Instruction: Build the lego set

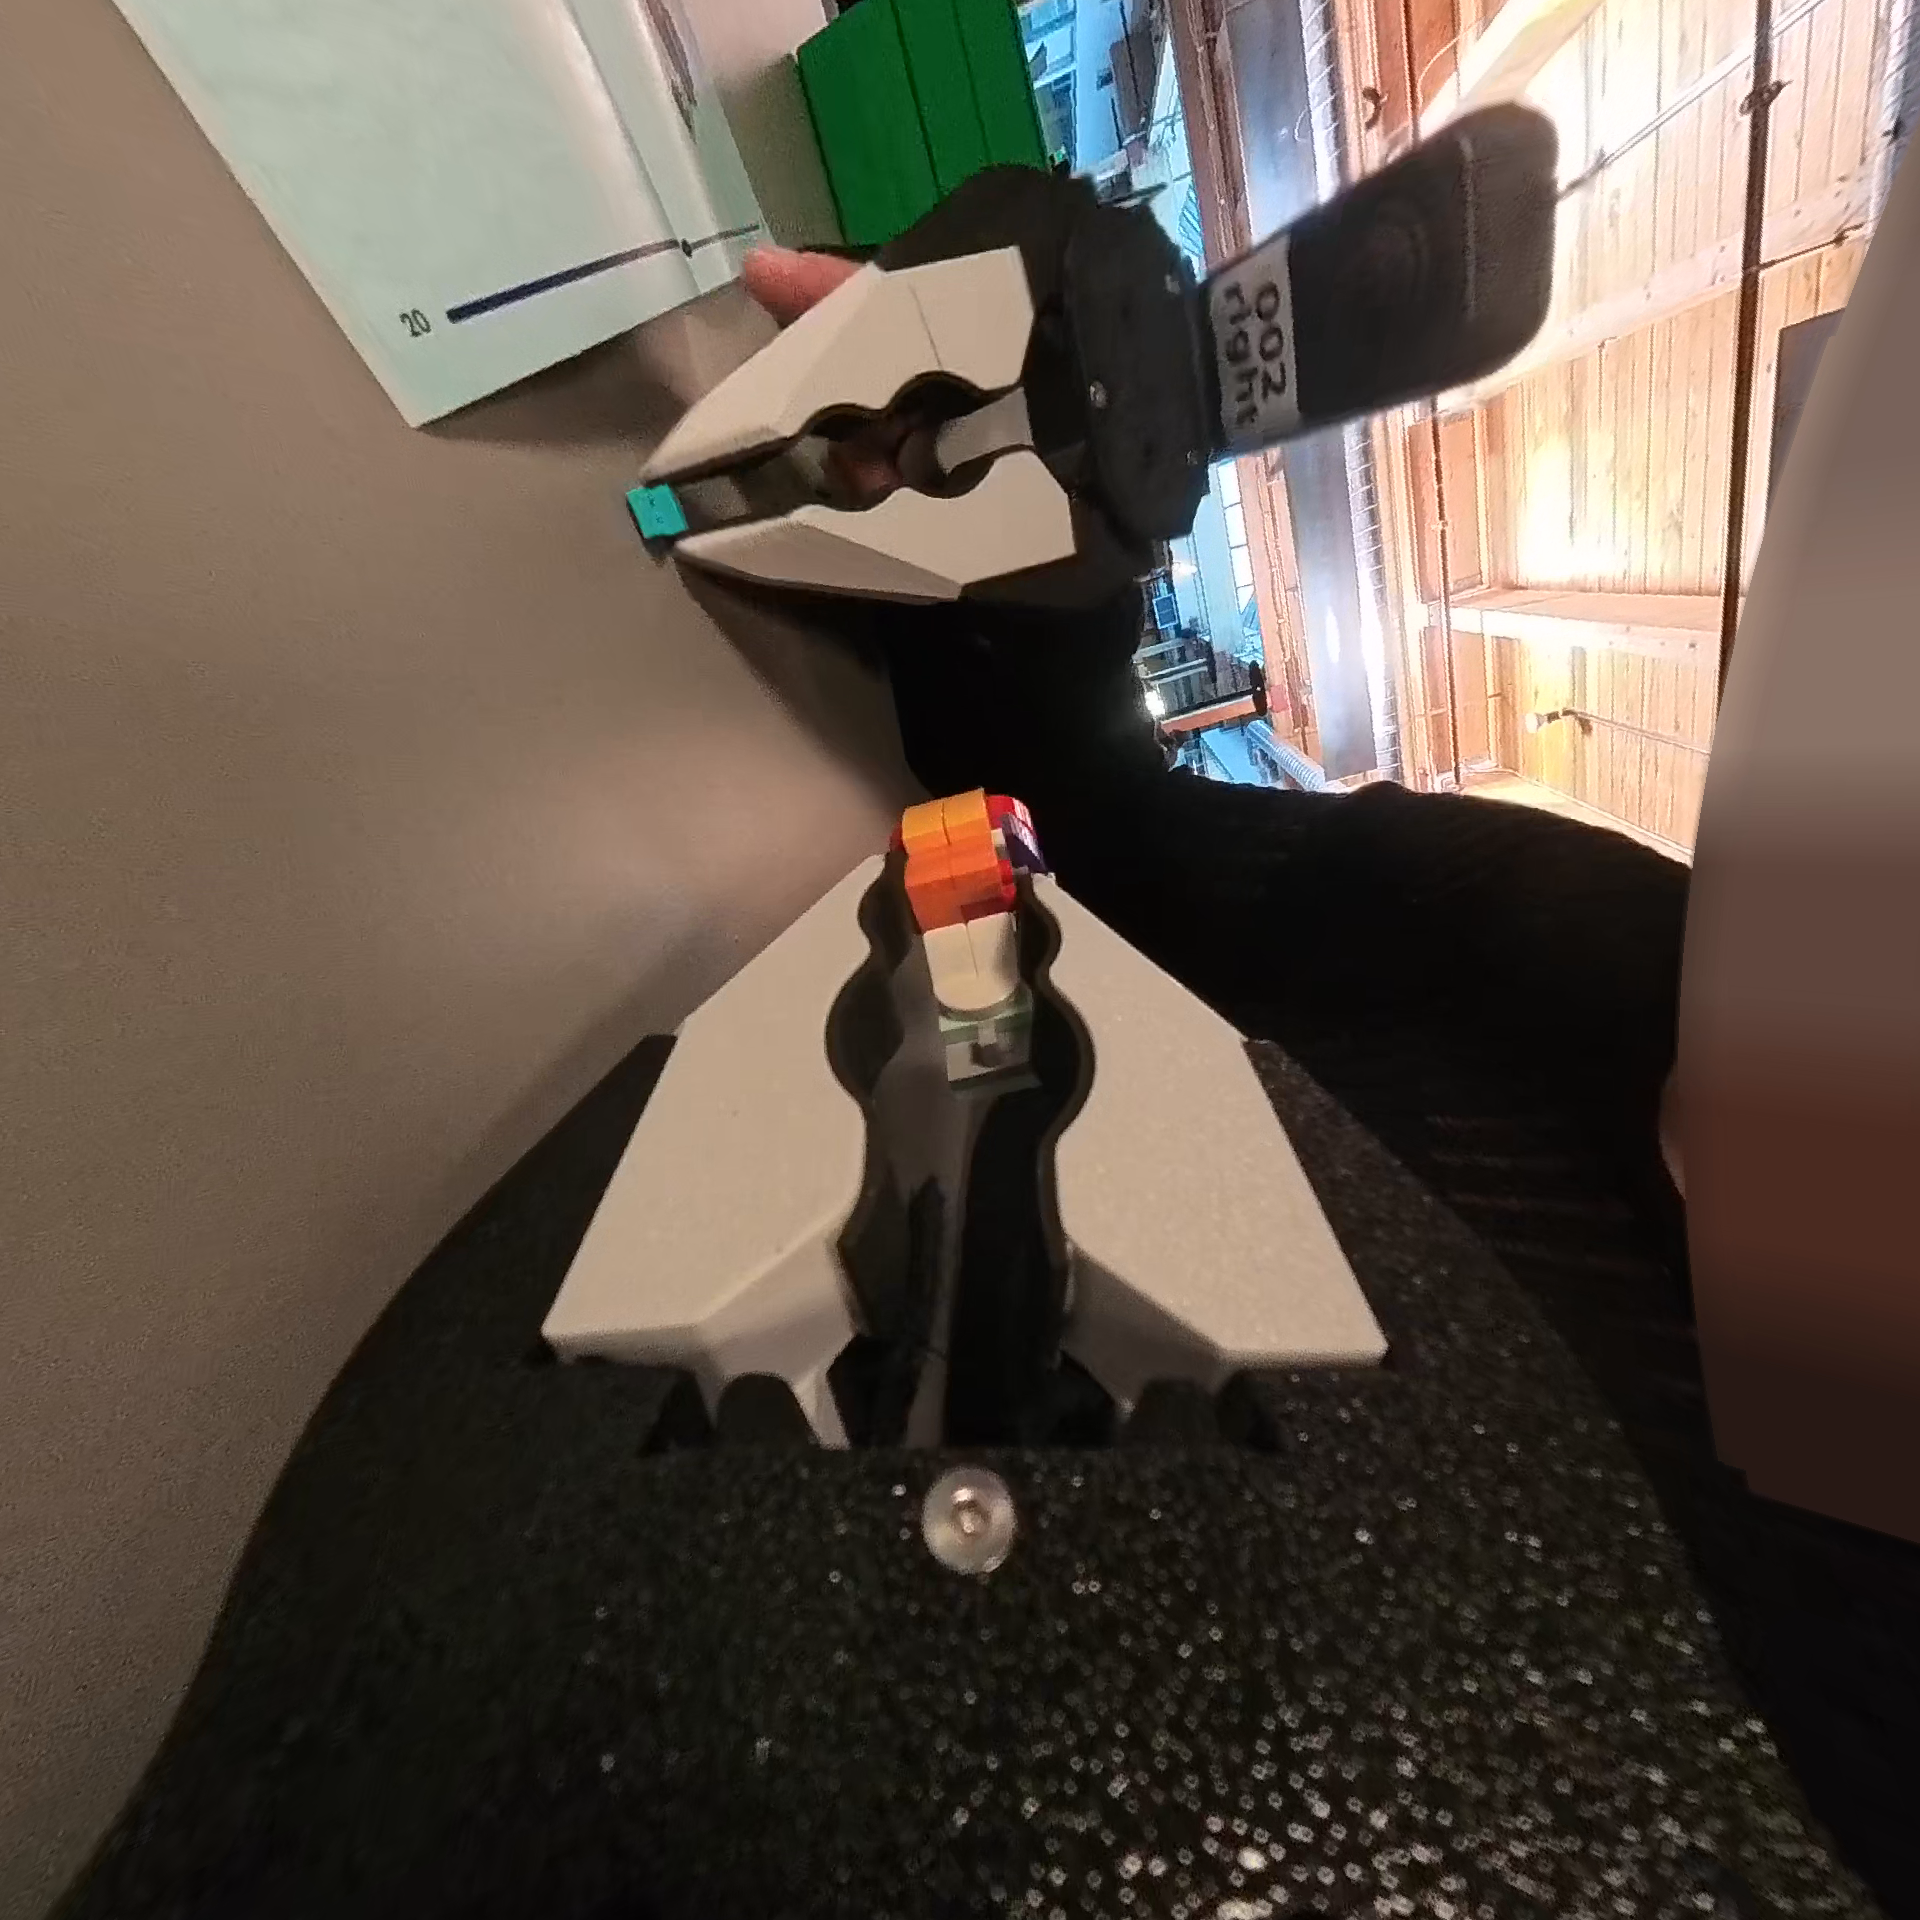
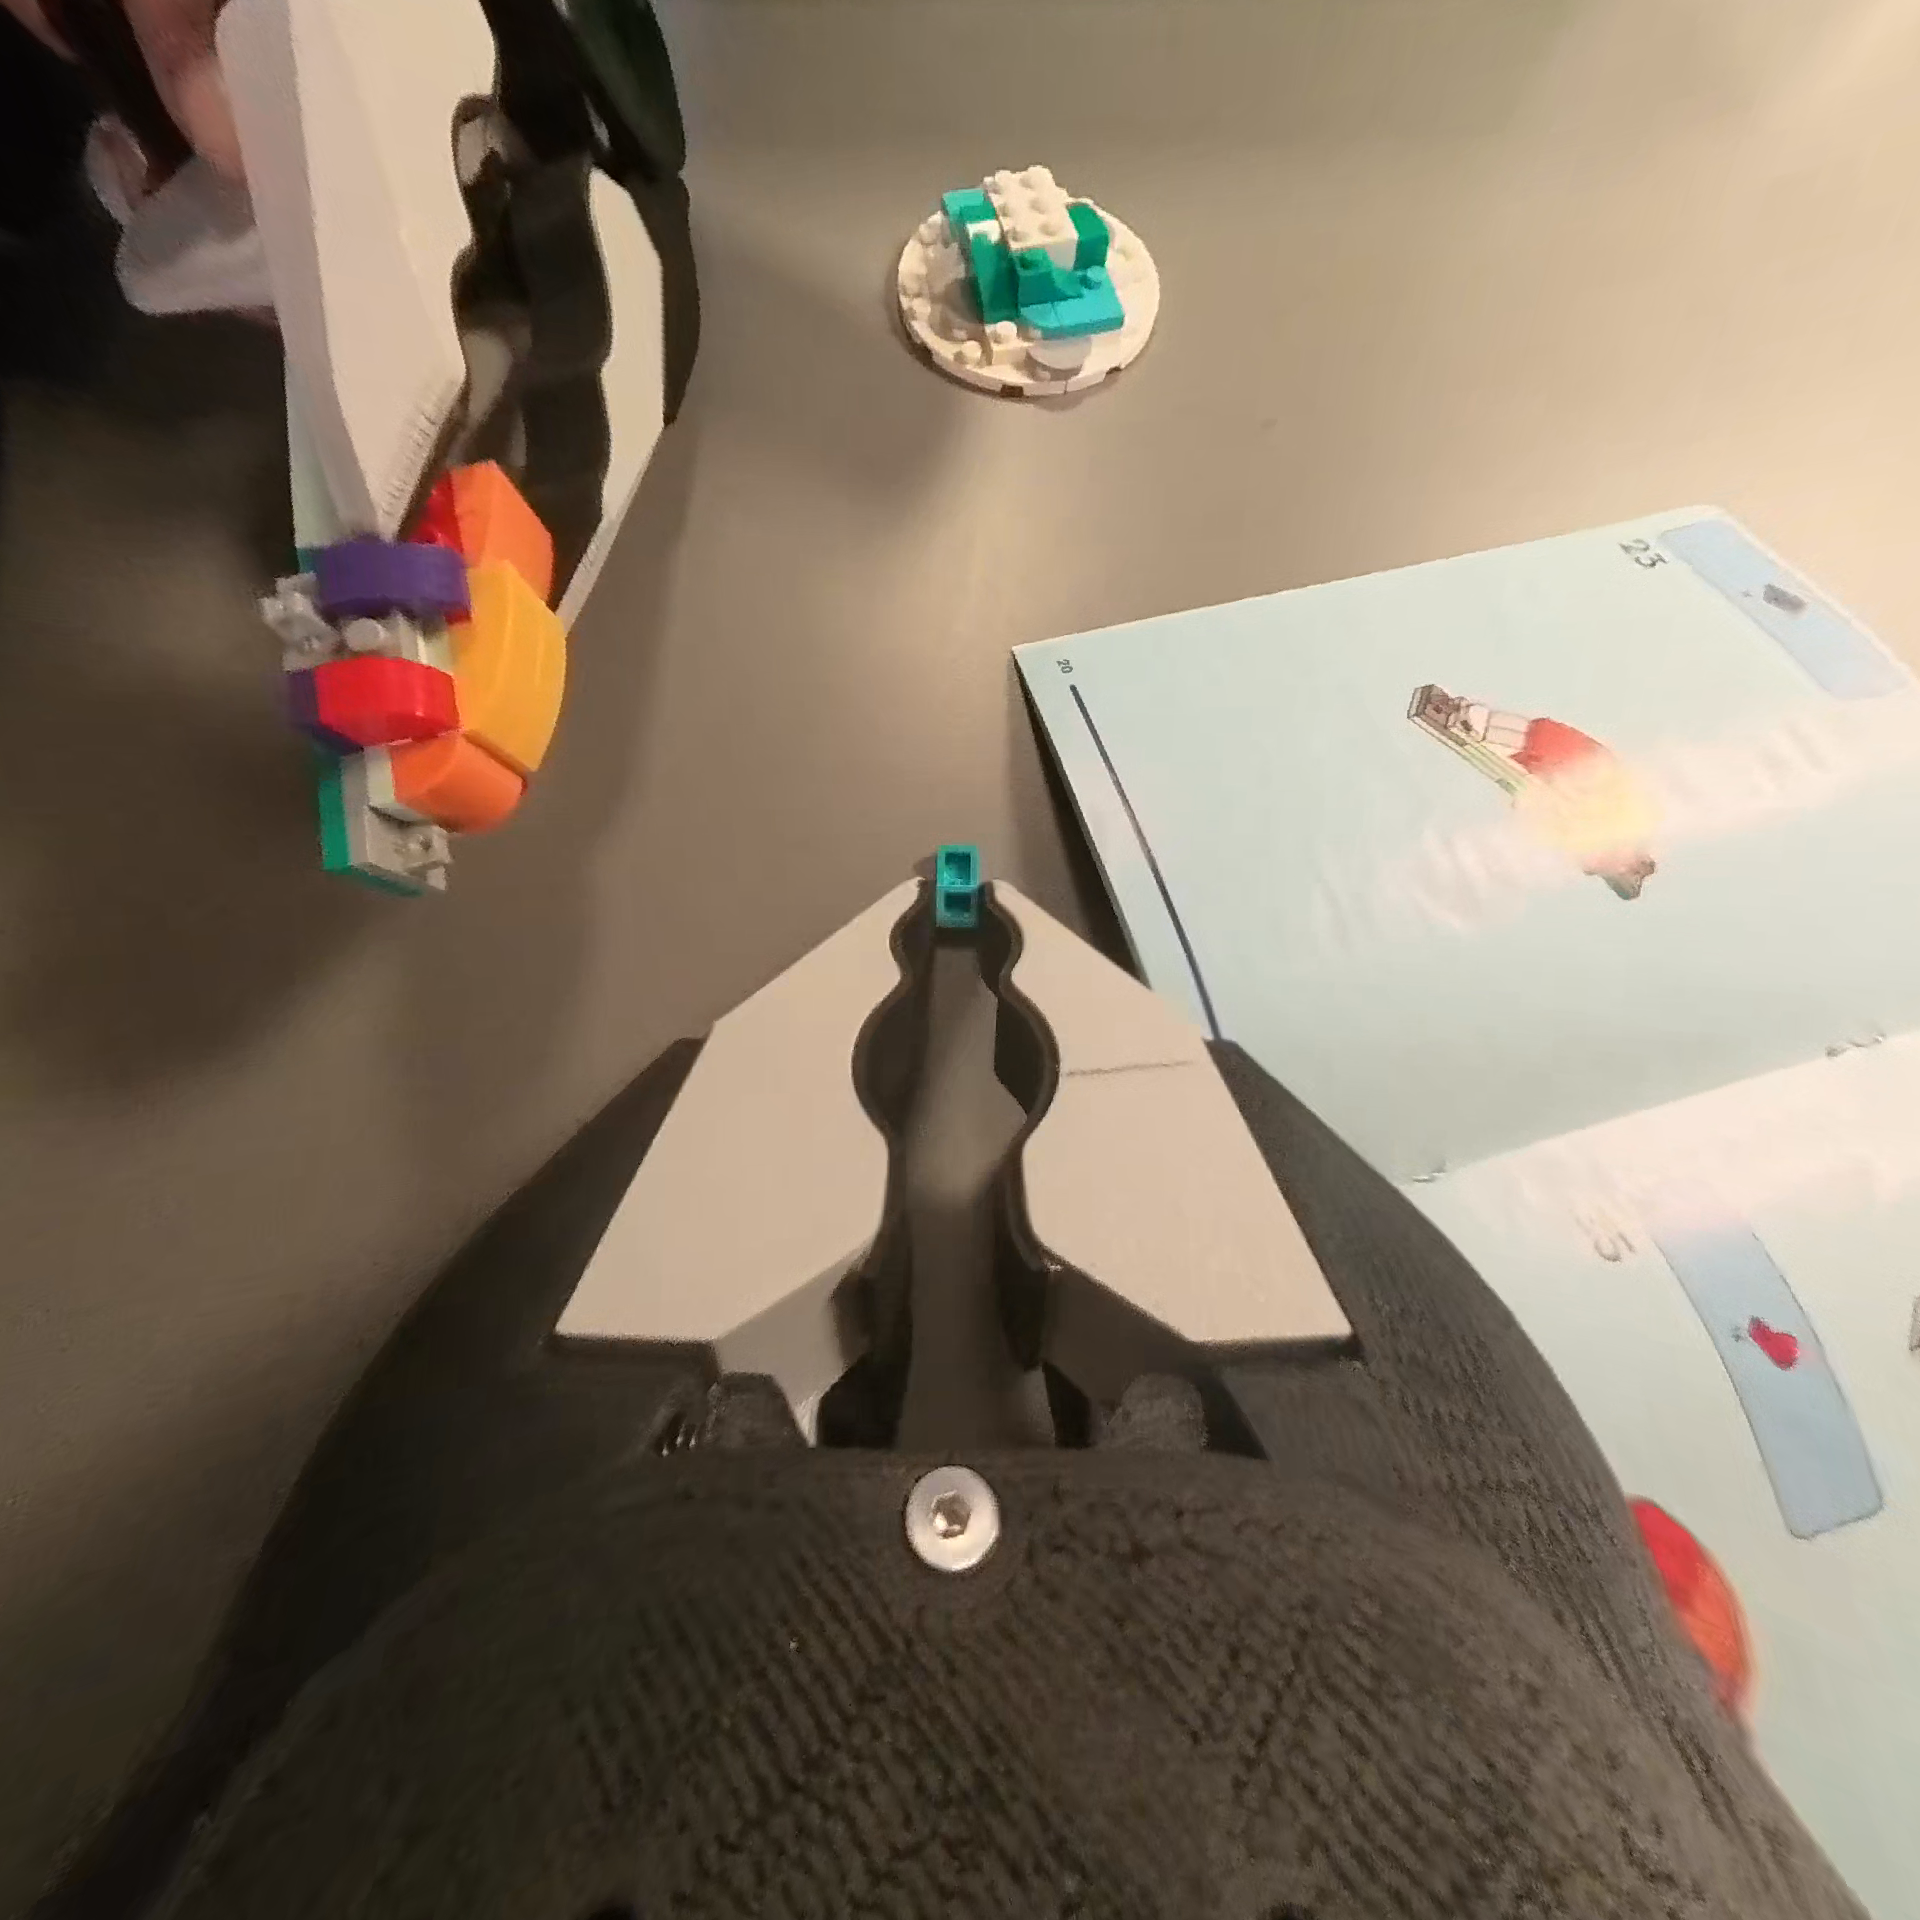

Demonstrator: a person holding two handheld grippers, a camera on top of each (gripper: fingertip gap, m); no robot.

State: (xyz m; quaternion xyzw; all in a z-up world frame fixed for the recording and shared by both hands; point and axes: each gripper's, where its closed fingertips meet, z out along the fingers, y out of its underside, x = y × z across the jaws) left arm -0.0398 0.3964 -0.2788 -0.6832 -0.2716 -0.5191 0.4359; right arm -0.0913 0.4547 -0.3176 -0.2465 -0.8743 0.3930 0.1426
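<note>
My left gripper (image 1: 961, 883) is shut on a small lego assembly (image 1: 961, 868) of orange, yellow, red, purple and white pieces, held above the table. The same assembly (image 2: 436, 686) shows in the right wrist view at the upper left, at the tips of the left gripper (image 2: 447, 582). My right gripper (image 2: 956, 883) is shut on a small teal brick (image 2: 956, 883) at its tips, above the grey table. In the left wrist view the right gripper (image 1: 665, 520) holds that teal brick (image 1: 655, 514). A round white base with teal and white bricks (image 2: 1029, 281) sits on the table beyond.
An open instruction booklet (image 2: 1507, 883) lies on the table at the right; it also shows in the left wrist view (image 1: 416, 177). A green box (image 1: 914, 104) stands behind it. A red piece (image 2: 1694, 1621) lies on the booklet's near edge. A dark sleeve (image 1: 1299, 935) crosses the left wrist view. About 9 cm separates my left fingertips from my right.
</note>
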